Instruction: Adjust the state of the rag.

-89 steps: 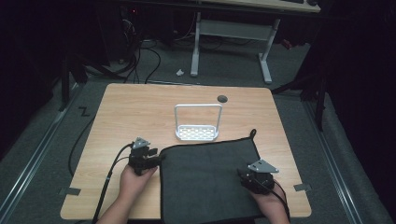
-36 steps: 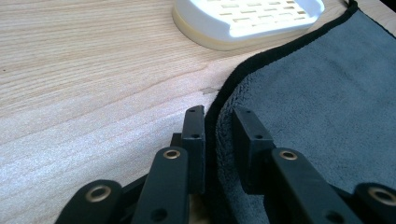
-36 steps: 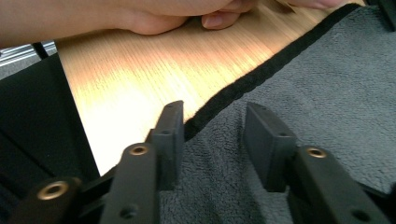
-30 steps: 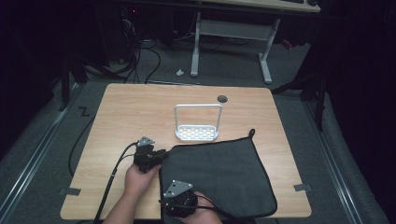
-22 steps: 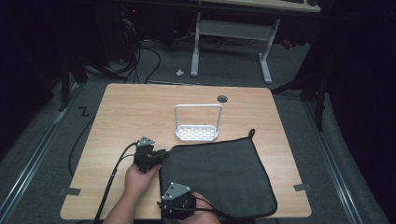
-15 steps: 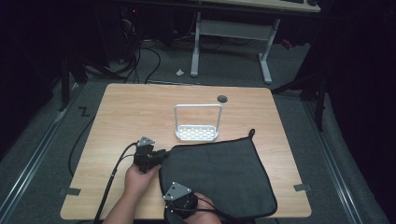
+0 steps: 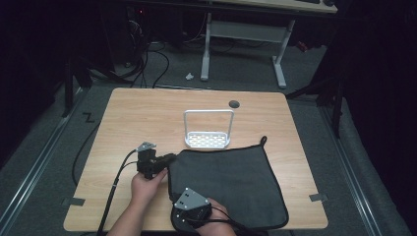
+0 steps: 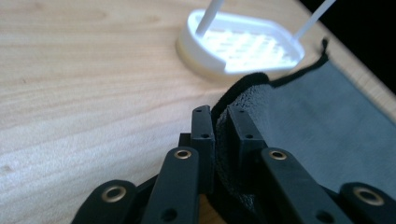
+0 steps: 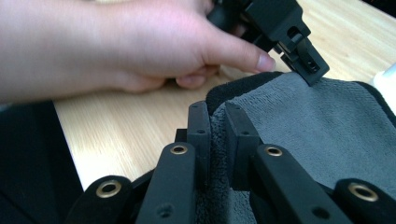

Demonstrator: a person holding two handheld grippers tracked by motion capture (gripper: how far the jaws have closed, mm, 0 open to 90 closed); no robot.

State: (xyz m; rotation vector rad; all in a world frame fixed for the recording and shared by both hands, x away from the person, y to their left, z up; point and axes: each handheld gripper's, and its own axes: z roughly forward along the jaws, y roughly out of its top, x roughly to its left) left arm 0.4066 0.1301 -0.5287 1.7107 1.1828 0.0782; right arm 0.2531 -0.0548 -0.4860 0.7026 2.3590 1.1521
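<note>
On the table [image 7: 147, 118], both claws pinch the cloth's [image 7: 231, 182] left edge.

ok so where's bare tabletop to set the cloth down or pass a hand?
Free: the far-left table, left of and behind the white rack; the far-right corner past the round hole; a strip right of the grey cloth. Crowded: near-left, where the left gripper and right gripper clamp the cloth's left edge.

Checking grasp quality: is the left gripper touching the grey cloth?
Touching. The left gripper view shows the left gripper shut on the grey cloth's edge.
</note>
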